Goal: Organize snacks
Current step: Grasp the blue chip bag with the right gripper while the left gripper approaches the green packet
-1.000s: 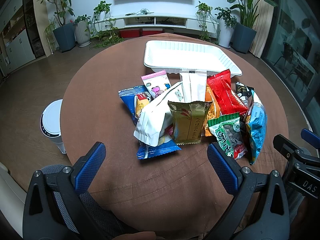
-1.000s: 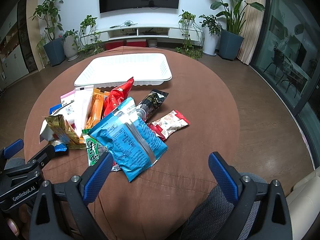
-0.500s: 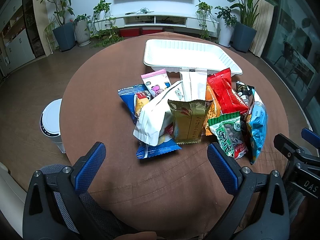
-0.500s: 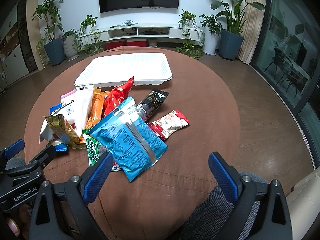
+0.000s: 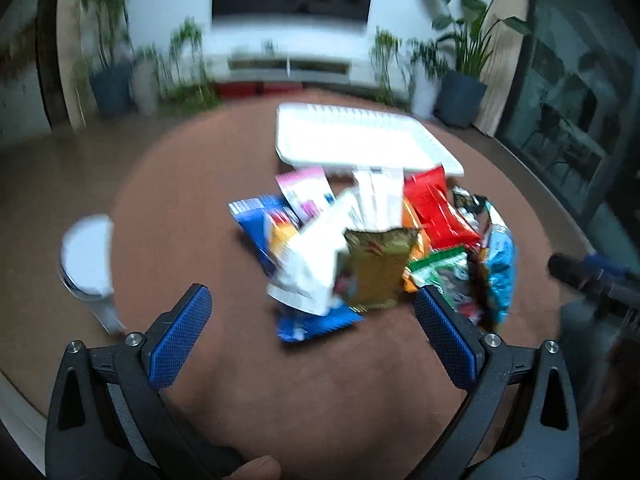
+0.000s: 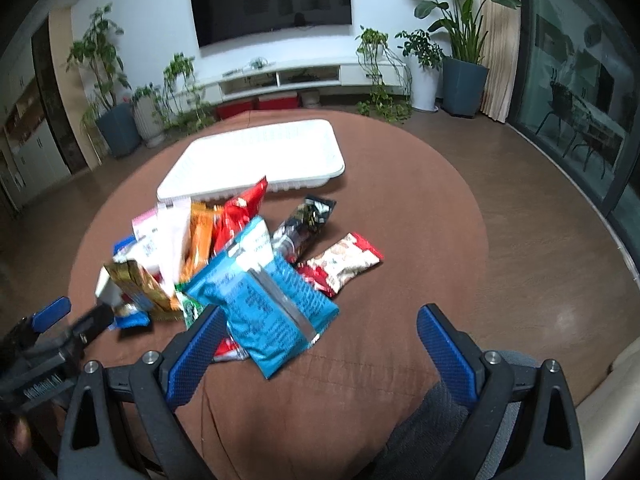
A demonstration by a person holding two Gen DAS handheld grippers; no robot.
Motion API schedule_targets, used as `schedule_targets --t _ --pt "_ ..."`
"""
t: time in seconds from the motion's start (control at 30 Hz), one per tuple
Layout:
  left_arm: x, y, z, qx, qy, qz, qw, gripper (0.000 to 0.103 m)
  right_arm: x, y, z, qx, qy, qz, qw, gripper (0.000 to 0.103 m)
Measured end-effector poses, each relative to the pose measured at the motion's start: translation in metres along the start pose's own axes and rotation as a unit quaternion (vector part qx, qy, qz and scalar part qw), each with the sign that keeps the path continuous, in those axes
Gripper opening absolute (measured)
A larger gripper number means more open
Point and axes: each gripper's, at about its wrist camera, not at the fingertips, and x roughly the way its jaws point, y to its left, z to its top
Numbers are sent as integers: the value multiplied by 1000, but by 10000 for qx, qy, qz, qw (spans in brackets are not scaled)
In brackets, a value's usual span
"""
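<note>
Both tongs gape wide w/ nothing between the blue pads, hovering over the near edge of the round brown counter point(image 6: 420, 216).

Left tongs point(image 5: 312, 320): view is motion-blurred. Snack pile sits just ahead, btwn and beyond the tips. A white pouch point(image 5: 316, 264) lies on top towards the left pad, a gold packet point(image 5: 376, 268) right beside it, touching. A dark blue bag point(image 5: 256, 220) pokes out under the white pouch on the left; another blue edge shows below it, nearest the tongs. A pink packet point(image 5: 306, 192) and a red bag point(image 5: 436, 208) lie farther ahead; a green packet point(image 5: 440, 268) sits just by the right pad. White tray point(image 5: 360, 140) is beyond the pile, far side of counter, nothing in it. A white round bin point(image 5: 86, 256) stands on the floor off to the left, past the counter edge.

Right tongs point(image 6: 318, 320): a light blue bag point(image 6: 264, 300) lies ahead, just beside the left pad, leaning on top of the pile. To its right, a red-and-white packet point(image 6: 348, 264) lies flat on the counter and a black packet point(image 6: 308, 220) farther ahead. An orange packet point(image 6: 200, 236) sits ahead-left in the pile. The tray is beyond all this, its near rim touching or just over the far snacks, can't tell which. Left tongs show at the lower left corner, apart from the right ones
</note>
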Motion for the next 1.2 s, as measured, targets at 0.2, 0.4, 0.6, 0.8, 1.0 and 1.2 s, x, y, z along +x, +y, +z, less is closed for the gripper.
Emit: schedule_targets --t 0.2,0.4,0.6,0.8,1.0,1.2 --pt "14 35 -17 -911 1168 -522 9876 103 8 -24 -3 893 57 955 9914 98" --pt "19 54 -18 -905 1274 -294 9873 103 16 -27 -9 725 435 1258 9884 98" --pt "10 43 7 -143 1062 -1121 9879 103 9 -19 -3 183 243 1172 9926 87" --pt "9 28 20 413 1125 -1367 9833 103 15 -12 5 -416 272 1049 9932 78" --pt "30 15 6 306 1323 -1638 9771 101 26 3 14 -1273 427 1248 9831 78" --pt "21 21 -2 331 1045 -1805 9775 97 41 17 19 -1858 575 1663 9667 78"
